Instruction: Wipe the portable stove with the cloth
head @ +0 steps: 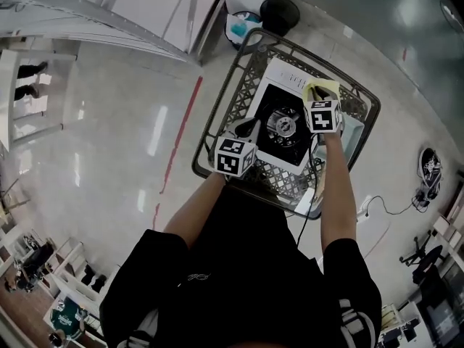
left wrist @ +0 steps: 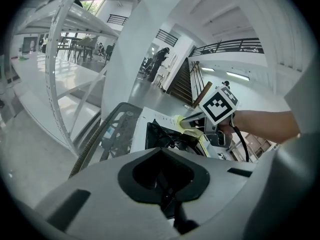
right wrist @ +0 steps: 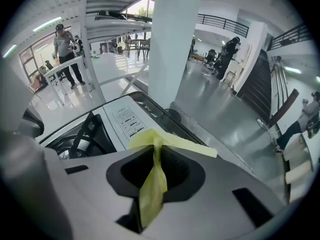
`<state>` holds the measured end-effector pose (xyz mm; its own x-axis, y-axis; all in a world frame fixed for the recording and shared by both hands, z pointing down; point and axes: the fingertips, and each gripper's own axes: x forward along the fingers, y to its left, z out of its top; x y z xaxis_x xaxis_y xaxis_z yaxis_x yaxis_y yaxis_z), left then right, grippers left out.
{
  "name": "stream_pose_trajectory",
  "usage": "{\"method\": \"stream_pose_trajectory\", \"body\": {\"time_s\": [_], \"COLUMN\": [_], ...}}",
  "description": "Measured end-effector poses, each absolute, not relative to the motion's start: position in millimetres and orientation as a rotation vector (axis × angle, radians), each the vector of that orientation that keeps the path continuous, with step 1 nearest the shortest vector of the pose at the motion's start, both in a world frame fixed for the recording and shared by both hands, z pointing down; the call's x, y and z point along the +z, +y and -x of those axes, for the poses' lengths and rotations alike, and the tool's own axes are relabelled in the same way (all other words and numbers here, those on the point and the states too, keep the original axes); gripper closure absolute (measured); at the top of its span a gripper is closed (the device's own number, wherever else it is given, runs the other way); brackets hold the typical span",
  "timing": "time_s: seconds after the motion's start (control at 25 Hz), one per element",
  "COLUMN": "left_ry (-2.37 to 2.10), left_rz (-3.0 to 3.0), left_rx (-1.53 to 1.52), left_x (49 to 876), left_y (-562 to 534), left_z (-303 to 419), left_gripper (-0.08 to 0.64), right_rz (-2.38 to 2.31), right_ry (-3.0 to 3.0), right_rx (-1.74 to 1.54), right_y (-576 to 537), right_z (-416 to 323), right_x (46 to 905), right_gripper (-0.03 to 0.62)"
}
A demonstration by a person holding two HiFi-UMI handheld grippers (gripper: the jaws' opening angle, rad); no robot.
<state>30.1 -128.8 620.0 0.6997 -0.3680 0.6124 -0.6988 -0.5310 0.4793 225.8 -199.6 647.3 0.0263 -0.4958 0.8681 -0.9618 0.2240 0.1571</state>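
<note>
The right gripper (right wrist: pixel 155 160) is pinching the cloth (right wrist: pixel 151 186) at the stove's (head: pixel 270 101) far right corner. The left gripper (left wrist: pixel 168 196) is hovering by the stove's left edge, jaws together and empty.

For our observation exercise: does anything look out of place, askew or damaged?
Nothing stands out. The stove sits flat on the mesh table; the right gripper holds the yellow cloth in its jaws over the stove's far end.
</note>
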Motion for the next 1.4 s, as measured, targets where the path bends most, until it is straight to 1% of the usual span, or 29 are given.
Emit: {"method": "stream_pose_trajectory", "body": {"time_s": [0.8,1.4], "left_ry": [-0.947,-0.976], "left_rz": [-2.097,-2.076], "left_rx": [0.509,0.501], "left_x": [618.8,623.6], "left_y": [-130.3,-150.6], "left_z": [23.2,47.8], "left_gripper": [0.543,0.543], "right_rz": [-1.306,-1.18], "right_ry": [-1.7,-1.766], "right_rx": [0.638,0.592], "right_y": [-234.5,-266.5], "right_z": [-158.1,-120.0], "right_x": [650.9,649.3], "right_gripper": [0.54,0.534]}}
